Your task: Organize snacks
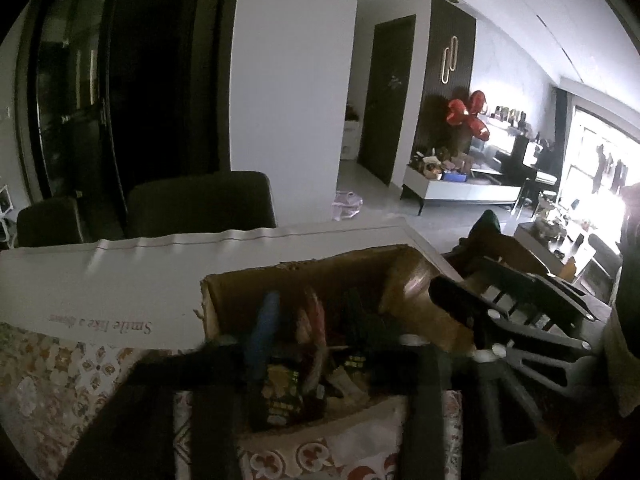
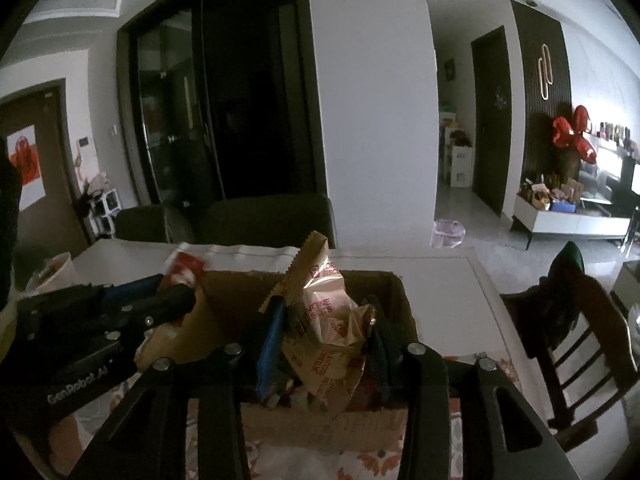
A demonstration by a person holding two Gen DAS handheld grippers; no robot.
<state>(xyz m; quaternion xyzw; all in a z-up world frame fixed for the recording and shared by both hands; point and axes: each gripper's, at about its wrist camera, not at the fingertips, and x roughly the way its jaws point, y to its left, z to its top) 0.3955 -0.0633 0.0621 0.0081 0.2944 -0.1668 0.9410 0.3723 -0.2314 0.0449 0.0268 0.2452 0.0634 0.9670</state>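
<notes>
In the left wrist view we see, at the lower left of the frame, a patterned tablecloth [image 1: 60,380] with a white sheet [image 1: 120,280] lying above it. In the lower middle stands an open cardboard box [image 1: 312,280], and our left gripper [image 1: 288,332] reaches down into it. Its blue finger [image 1: 264,320] and the reddish finger beside it stand close together over a dark snack packet [image 1: 282,396] in the box, but the blur keeps us from telling whether they grip anything. At the right edge of that frame the right gripper [image 1: 452,300] comes in over the box's right wall.

In the right wrist view, the left gripper [image 2: 176,298] enters from the left edge, its dark tip resting over the box's left rim; a red-and-white packet [image 2: 186,266] lies just behind it on the table [image 2: 440,280]. In the middle of the frame our right gripper [image 2: 324,332] is pressed narrowly onto a crumpled tan biscuit bag [image 2: 324,312], which sits between the blue finger [image 2: 272,344] and the dark finger and sticks up above the cardboard box [image 2: 400,300]. At the right of the frame a dark wooden chair [image 2: 580,320] stands beside the table.
</notes>
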